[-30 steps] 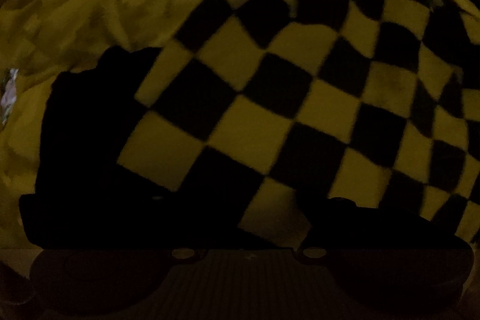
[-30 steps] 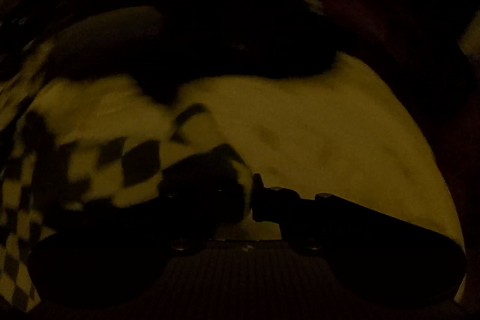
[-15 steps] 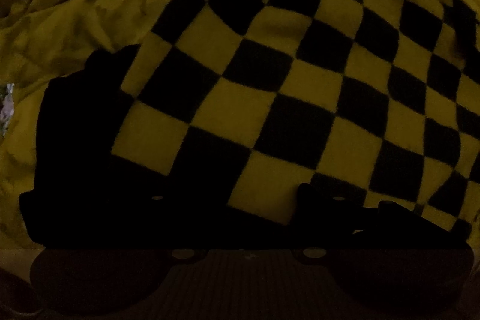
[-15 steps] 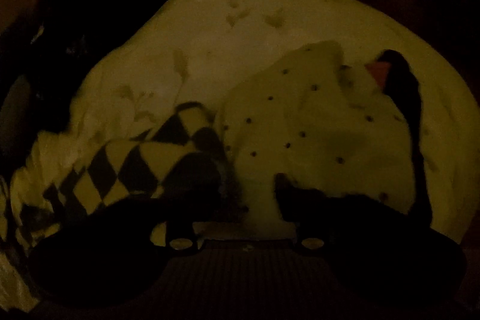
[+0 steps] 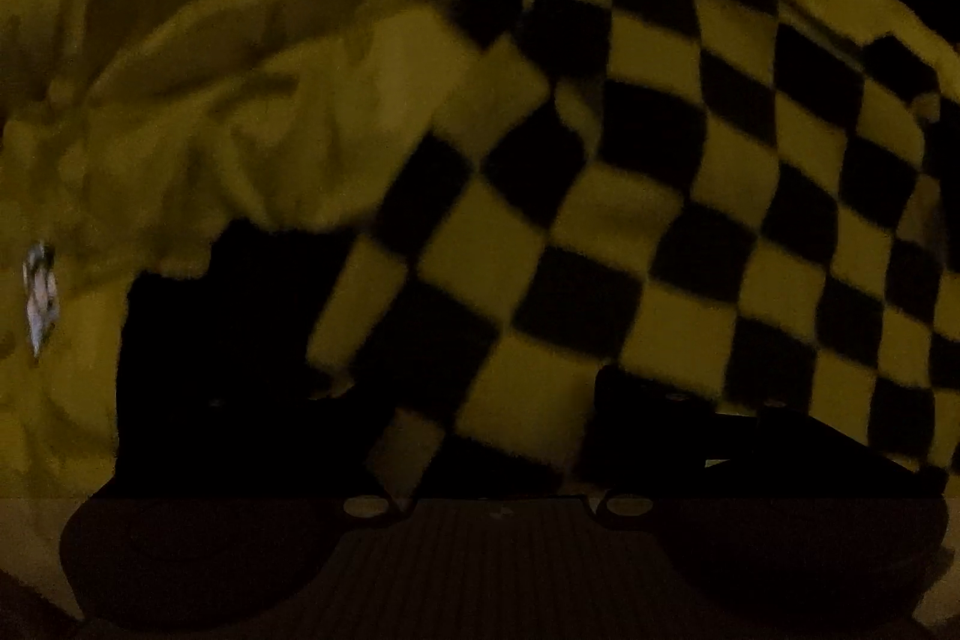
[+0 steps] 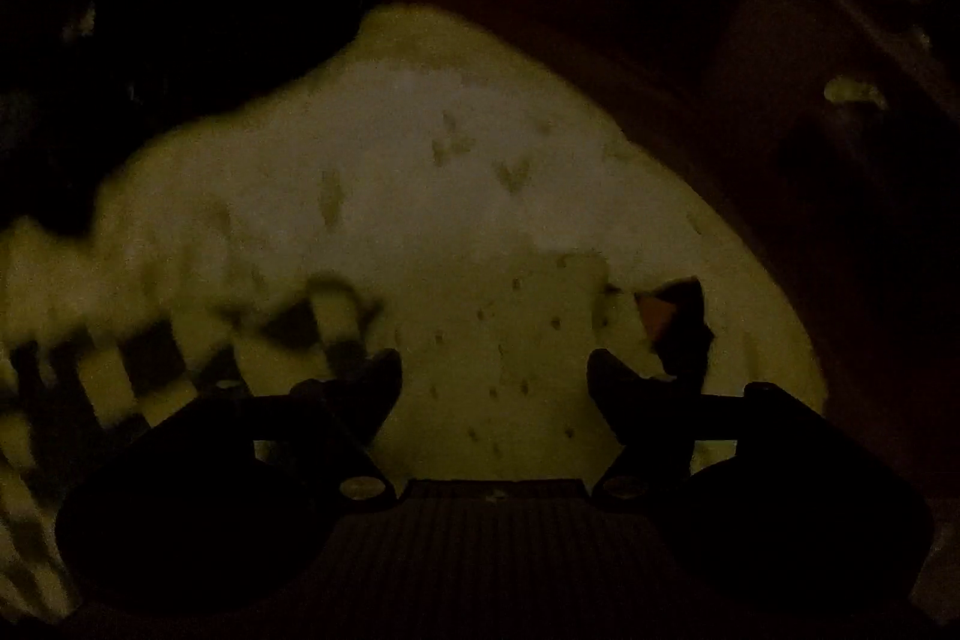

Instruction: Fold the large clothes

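Checkered cloth (image 5: 630,232) is draped btwn left gripper (image 5: 492,400) fingers, grip can't be told; right gripper (image 6: 493,370) is held wide open, empty, cloth to its left.

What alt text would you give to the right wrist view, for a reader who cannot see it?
Very dim fisheye view: the right gripper is open, its two dark fingers apart above a pale dotted cloth. A checkered cloth, blurred, lies at the left, on a pale sheet.
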The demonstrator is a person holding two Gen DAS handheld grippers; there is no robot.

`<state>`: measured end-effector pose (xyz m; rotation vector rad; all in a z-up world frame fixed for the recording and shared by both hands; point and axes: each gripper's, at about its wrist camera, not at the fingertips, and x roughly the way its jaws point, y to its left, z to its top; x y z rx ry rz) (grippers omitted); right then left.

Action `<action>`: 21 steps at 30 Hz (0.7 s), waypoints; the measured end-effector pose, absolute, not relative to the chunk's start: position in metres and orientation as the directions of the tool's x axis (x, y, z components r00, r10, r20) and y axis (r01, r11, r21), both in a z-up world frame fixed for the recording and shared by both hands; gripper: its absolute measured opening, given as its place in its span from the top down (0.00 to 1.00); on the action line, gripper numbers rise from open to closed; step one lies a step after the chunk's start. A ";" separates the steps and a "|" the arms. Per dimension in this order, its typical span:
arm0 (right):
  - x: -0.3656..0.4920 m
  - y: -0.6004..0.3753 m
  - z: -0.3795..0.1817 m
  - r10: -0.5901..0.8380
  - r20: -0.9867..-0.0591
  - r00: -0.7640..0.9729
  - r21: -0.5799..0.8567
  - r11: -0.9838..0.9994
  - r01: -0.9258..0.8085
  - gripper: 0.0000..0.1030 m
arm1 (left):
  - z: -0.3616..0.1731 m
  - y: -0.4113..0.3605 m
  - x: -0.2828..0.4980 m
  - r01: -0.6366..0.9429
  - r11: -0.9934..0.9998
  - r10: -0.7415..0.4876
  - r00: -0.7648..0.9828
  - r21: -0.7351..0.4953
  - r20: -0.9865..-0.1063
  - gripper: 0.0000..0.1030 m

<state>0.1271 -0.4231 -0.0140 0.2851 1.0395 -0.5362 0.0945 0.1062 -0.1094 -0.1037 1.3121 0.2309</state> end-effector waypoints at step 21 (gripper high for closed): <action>0.319 -0.159 -0.108 0.143 -0.957 0.254 -0.040 0.800 -0.598 0.65 | -0.131 0.104 0.099 -0.173 0.984 -0.004 0.177 -0.035 -0.984 0.00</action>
